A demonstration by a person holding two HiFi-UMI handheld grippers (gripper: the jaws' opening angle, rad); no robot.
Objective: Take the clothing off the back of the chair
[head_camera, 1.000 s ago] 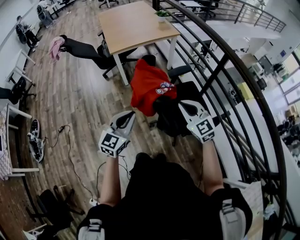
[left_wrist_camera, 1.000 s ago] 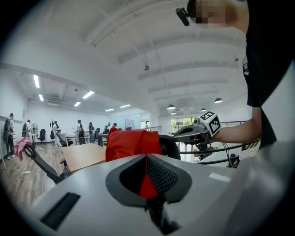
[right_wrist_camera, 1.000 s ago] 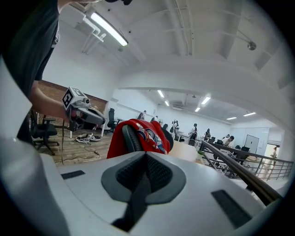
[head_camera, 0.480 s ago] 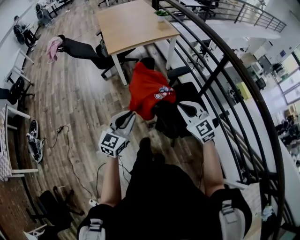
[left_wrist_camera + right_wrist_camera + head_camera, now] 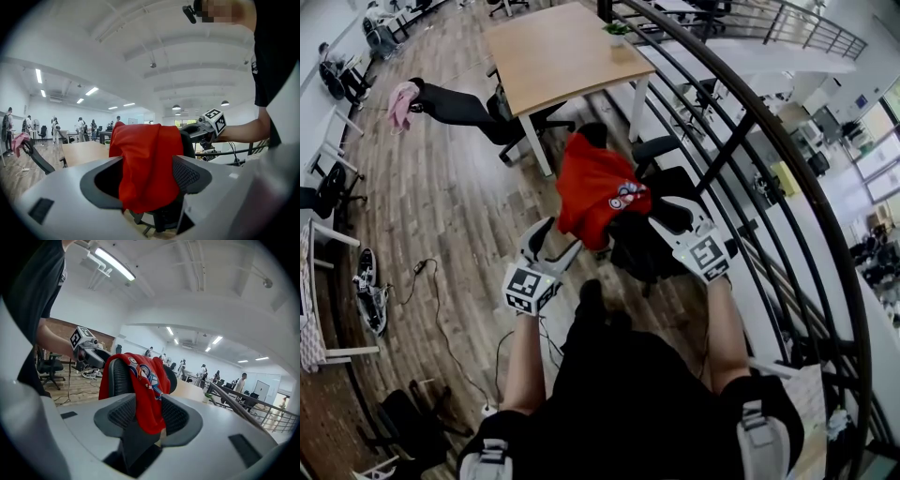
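1. The red shirt (image 5: pixel 598 183) is draped over the back of the black office chair (image 5: pixel 661 248); a round printed graphic (image 5: pixel 625 195) shows on its right-hand side.
2. The chair stands between the person and the wooden table (image 5: pixel 562 52), just beside the curved black railing (image 5: pixel 750 122).
3. The left gripper (image 5: pixel 145 180) has its jaws spread wide; the lower part of the shirt hangs in the gap between them and fills most of it. Whether either pad touches the cloth cannot be told.
4. The right gripper (image 5: pixel 150 420) also has its jaws apart, with a narrower gap. The shirt's hem hangs down into that gap, and a dark part of the chair fills the space beneath it; the jaws have not closed on the cloth.
5. In the head view the two grippers flank the chair back; the left is at the shirt's lower left edge and the right is at its right side, near the graphic.
6. Well apart on the wood floor (image 5: pixel 441 206) is a second black chair (image 5: pixel 469 101), its back reclined low, with a pink cloth (image 5: pixel 399 101) at the end of the back. A thin cable (image 5: pixel 441 300) trails across the boards to the person's left.
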